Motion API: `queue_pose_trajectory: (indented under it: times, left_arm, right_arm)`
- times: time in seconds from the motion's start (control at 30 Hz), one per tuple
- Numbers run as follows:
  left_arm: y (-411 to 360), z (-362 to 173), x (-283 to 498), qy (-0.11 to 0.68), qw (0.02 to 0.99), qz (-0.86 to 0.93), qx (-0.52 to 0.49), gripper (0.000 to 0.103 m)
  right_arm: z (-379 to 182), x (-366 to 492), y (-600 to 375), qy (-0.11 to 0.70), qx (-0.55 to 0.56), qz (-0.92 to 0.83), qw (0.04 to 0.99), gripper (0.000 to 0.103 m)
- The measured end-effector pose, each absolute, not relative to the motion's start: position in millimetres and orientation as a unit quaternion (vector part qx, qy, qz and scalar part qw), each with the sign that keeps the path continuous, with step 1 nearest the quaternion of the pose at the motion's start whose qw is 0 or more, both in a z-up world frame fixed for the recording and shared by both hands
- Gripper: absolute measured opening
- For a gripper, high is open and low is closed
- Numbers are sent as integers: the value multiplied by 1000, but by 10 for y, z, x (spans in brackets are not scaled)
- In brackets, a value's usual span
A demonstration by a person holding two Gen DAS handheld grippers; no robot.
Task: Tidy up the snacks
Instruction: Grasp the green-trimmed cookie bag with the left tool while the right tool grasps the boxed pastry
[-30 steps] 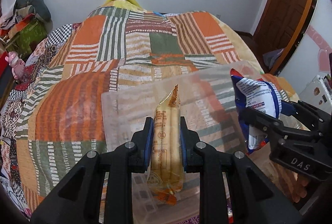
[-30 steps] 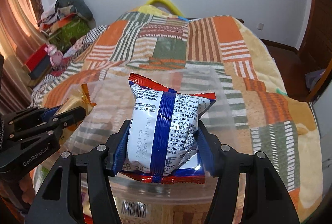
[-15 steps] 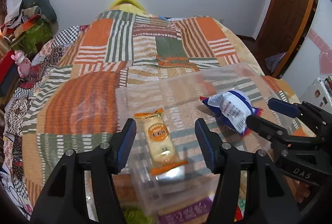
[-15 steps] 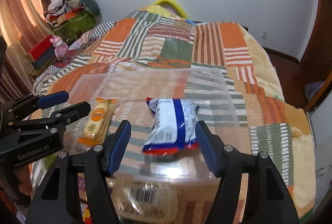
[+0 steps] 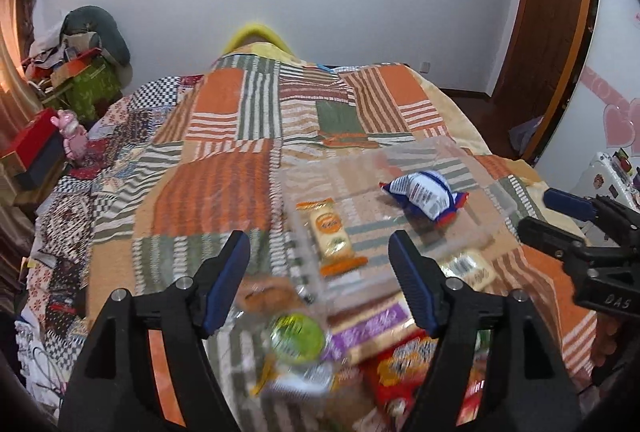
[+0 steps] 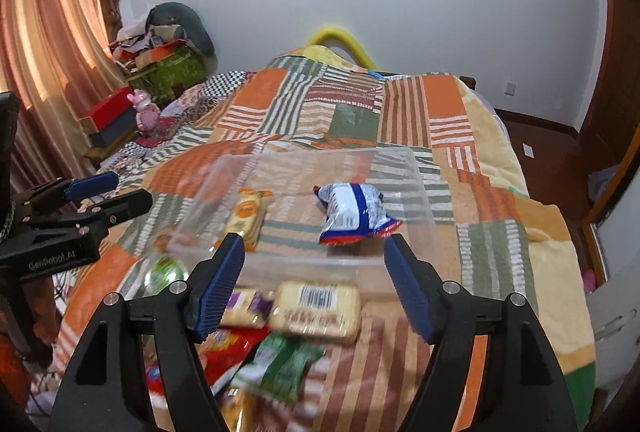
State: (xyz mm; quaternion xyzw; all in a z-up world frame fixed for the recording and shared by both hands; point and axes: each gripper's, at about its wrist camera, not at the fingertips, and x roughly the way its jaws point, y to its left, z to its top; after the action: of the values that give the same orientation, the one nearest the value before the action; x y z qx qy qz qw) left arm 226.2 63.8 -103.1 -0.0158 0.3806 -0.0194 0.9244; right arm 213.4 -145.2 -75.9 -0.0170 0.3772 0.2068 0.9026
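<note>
Lying freed in the bin [image 6: 420,192] — both snacks, tongs just opened.

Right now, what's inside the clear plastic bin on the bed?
Clear plastic bin holds two snacks: a yellow-orange wrapped cake and a blue-white packet. Nothing shows beneath them.

- Both views are evenly and fairly brightly lit, colours clear
- Warm orange daylight glows through the curtains [image 6: 52,44] at the left edge
- Fisheye bending curves the door frame [image 5: 576,44] and walls; corners go black
- Snack packets [image 5: 400,360] nearest the lens are smeared by motion blur
- The clear tray [image 6: 420,192] catches pale glare
</note>
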Motion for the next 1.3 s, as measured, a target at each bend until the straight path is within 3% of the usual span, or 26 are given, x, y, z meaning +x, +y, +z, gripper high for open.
queue_pose_trajectory:
  times: [0.47,0.83,1.3]
  left_arm:
    - [955,-1470,1352,438,898,3,-24,80]
    - [971,-1878,888,489,872,-22,-13,81]
    - [815,-2305,915,528,848,-49,-10,84]
  right_arm:
    - [-971,1478,-1438,402,-15,229,886,74]
    - [-1285,1164,-1338,440,-28,232,867,74]
    - [-1637,1160,-1121,487,-36,233,841,74]
